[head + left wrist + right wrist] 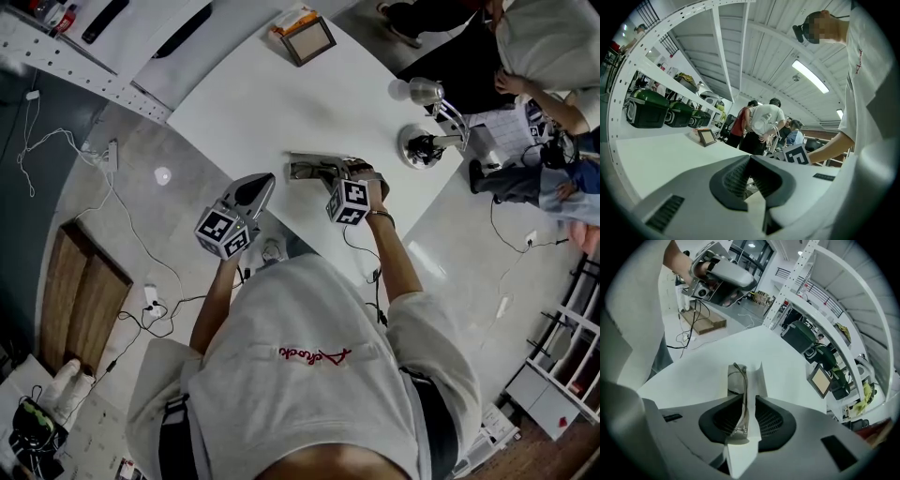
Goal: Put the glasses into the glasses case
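A pair of clear glasses (745, 385) lies edge-on between the jaws of my right gripper (746, 399), leaning against the left pad, with a gap to the right pad. Under and beside them lies a white glasses case (759, 378), open, on the white table (281, 103). In the head view the right gripper (330, 176) points steeply down at the glasses (309, 170) near the table's front edge. My left gripper (265, 180) hangs just off that edge, to the left, roughly level. Its jaws (750, 158) meet at the tips with nothing between them.
A small framed panel (305, 37) stands at the table's far end. A desk lamp and stand (427, 141) sit at the right edge. People (525, 56) stand beyond the table at upper right. Cables and a power strip (111, 155) lie on the floor at left.
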Demonstrator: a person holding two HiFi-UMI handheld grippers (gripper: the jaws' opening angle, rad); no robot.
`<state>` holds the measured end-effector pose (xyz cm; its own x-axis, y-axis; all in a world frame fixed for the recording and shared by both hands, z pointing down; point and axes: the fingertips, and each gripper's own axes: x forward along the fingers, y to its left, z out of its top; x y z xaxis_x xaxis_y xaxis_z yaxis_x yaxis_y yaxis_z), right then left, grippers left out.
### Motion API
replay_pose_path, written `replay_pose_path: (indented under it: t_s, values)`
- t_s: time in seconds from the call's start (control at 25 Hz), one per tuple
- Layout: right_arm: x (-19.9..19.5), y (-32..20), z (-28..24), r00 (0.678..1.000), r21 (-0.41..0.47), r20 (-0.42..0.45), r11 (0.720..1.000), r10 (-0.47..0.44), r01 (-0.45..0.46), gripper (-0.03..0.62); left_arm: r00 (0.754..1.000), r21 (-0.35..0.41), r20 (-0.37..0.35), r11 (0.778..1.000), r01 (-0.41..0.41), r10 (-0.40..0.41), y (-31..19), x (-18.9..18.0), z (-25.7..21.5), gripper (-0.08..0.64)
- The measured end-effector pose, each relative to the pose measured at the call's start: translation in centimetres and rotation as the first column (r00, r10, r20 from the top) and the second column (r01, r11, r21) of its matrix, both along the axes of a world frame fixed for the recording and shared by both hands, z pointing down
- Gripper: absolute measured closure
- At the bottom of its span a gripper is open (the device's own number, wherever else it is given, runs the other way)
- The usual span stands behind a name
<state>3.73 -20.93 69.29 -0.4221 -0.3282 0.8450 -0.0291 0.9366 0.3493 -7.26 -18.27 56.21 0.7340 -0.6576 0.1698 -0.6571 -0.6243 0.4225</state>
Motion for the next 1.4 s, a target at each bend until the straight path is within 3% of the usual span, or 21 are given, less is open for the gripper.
replay_pose_path:
  t_s: [0.24, 0.44, 0.56, 0.72, 0.84, 0.96, 1.04, 1.16, 1.24, 1.4]
  values:
    - [0.4, 0.8, -0.9, 1.0, 0.025, 0.009, 0.999, 0.023, -0.024, 0.583, 1.0, 0.028, 0.002, 0.999, -0.022, 0.022, 0.8, 0.6, -0.8, 0.546]
    - [0.4, 2.1, -1.5, 0.997, 0.009, 0.035, 0.998, 0.062, -0.062, 0.589, 0.999, 0.048, 0.008, 0.998, -0.038, 0.037, 1.6, 0.6, -1.4, 0.546]
    - [0.3, 2.7, -2.6, 0.988, 0.011, 0.099, 0.993, 0.118, -0.119, 0.589, 0.999, 0.064, 0.011, 0.997, -0.047, 0.046, 2.4, 0.8, -1.9, 0.546]
    - [0.1, 2.6, -4.9, 0.94, -0.012, 0.243, 0.97, 0.238, -0.242, 0.589, 0.997, 0.104, 0.014, 0.992, -0.071, 0.07, 2.8, 1.3, -2.9, 0.546]
    - [0.0, 3.1, -6.7, 0.874, -0.064, 0.355, 0.941, 0.332, -0.332, 0.589, 0.996, 0.127, 0.017, 0.988, -0.09, 0.089, 3.4, 1.9, -3.7, 0.546]
    - [-0.2, 4.0, -8.8, 0.759, -0.161, 0.486, 0.897, 0.435, -0.411, 0.589, 0.995, 0.145, 0.02, 0.984, -0.103, 0.101, 4.8, 2.2, -4.5, 0.546]
    - [0.0, 4.4, -10.3, 0.621, -0.264, 0.587, 0.847, 0.52, -0.461, 0.589, 0.993, 0.161, 0.024, 0.98, -0.118, 0.115, 5.4, 2.4, -5.0, 0.546]
    - [1.3, 4.5, -12.2, 0.373, -0.421, 0.687, 0.76, 0.624, -0.496, 0.589, 0.99, 0.178, 0.035, 0.974, -0.142, 0.138, 6.2, 2.9, -5.5, 0.546]
    - [2.1, 5.0, -13.3, 0.265, -0.475, 0.714, 0.727, 0.648, -0.496, 0.589, 0.988, 0.186, 0.04, 0.97, -0.155, 0.15, 6.8, 3.3, -5.8, 0.546]
    - [3.5, 6.6, -15.4, 0.07, -0.551, 0.757, 0.692, 0.649, -0.467, 0.589, 0.985, 0.203, 0.041, 0.963, -0.175, 0.17, 8.3, 4.4, -6.3, 0.546]
